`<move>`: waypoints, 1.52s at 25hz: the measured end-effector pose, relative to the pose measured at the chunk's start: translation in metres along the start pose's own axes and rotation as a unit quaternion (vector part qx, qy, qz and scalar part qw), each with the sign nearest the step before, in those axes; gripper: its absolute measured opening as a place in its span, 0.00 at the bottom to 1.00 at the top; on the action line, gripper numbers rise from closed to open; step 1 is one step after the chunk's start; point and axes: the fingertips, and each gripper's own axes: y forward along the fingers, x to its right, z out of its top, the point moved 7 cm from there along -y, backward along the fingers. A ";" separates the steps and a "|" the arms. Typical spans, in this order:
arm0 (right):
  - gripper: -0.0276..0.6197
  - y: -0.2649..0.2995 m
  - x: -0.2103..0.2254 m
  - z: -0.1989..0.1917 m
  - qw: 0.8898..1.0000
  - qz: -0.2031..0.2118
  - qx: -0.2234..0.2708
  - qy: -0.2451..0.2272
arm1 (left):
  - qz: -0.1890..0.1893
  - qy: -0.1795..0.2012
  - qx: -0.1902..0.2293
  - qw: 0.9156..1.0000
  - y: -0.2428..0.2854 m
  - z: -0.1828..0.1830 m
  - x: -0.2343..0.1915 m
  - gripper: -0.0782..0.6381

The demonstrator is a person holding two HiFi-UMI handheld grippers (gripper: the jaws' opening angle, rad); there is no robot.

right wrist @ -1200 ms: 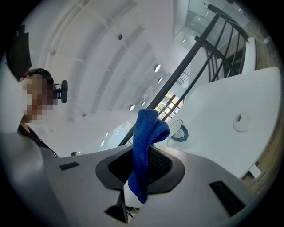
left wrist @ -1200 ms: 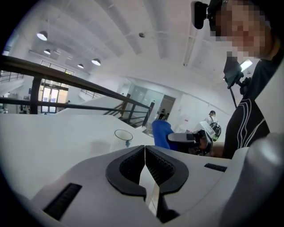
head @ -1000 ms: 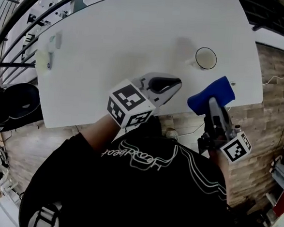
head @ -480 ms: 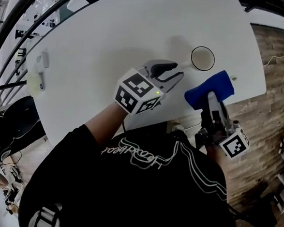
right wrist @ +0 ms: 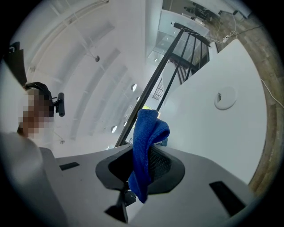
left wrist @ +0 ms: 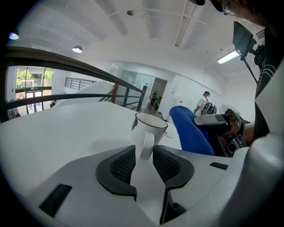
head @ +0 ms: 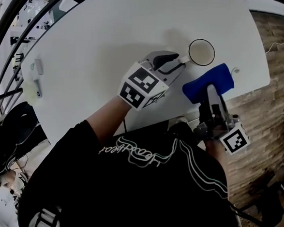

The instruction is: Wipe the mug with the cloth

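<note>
Fingers [head: 166, 58] of the left gripper [head: 178, 63] stand spread and have just been opening. In the head view they reach to the handle side of the white mug [head: 201, 51], which stands upright towards the right end of the table [head: 114, 31], not far from its near edge. The right gripper [head: 211, 90] hangs just beside it over that edge, with the blue cloth [head: 209, 82] bunched at its tip. In the left gripper view the mug's handle [left wrist: 145, 146] sits between the two ribbed pads [left wrist: 122, 164], which do not seem to press on it, and the cloth [left wrist: 188, 131] hangs close at the mug's right. In the right gripper view the fingers [right wrist: 162, 165] are pinched on a fold of the cloth [right wrist: 146, 146], with bare table and a round cap [right wrist: 225, 99] beyond. Wiping has not begun; this looks like the approach to steady the mug. Next, the left fingers likely need to close on the handle before the cloth meets the rim or wall.
</note>
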 end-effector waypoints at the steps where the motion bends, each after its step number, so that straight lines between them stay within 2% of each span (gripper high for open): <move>1: 0.14 0.000 0.001 0.000 1.000 0.001 0.005 0.006 | -0.002 -0.001 0.003 1.000 0.001 0.001 0.000 0.27; 7: 0.14 0.003 -0.003 0.002 1.000 0.007 0.020 0.010 | -0.016 -0.013 -0.001 1.000 0.001 0.004 0.009 0.25; 10: 0.13 0.002 -0.002 0.004 0.998 0.007 0.043 0.047 | -0.021 -0.014 -0.002 1.000 -0.001 0.006 0.015 0.25; 12: 0.14 0.002 -0.004 0.006 0.997 0.005 0.055 0.056 | -0.027 -0.017 -0.003 0.999 -0.002 0.007 0.018 0.25; 21: 0.14 0.000 0.009 0.012 0.995 -0.023 0.082 0.059 | -0.062 -0.019 -0.019 0.998 0.010 0.005 0.029 0.22; 30: 0.13 0.006 0.027 0.001 0.987 -0.068 0.105 0.097 | -0.078 -0.021 -0.023 0.996 0.007 0.003 0.033 0.21; 32: 0.13 0.008 0.032 0.002 0.988 -0.075 0.099 0.092 | -0.080 -0.018 -0.024 0.996 0.010 0.003 0.032 0.21; 38: 0.14 0.014 0.037 0.004 0.991 -0.125 0.042 0.032 | -0.081 -0.009 -0.020 0.996 0.013 0.003 0.033 0.21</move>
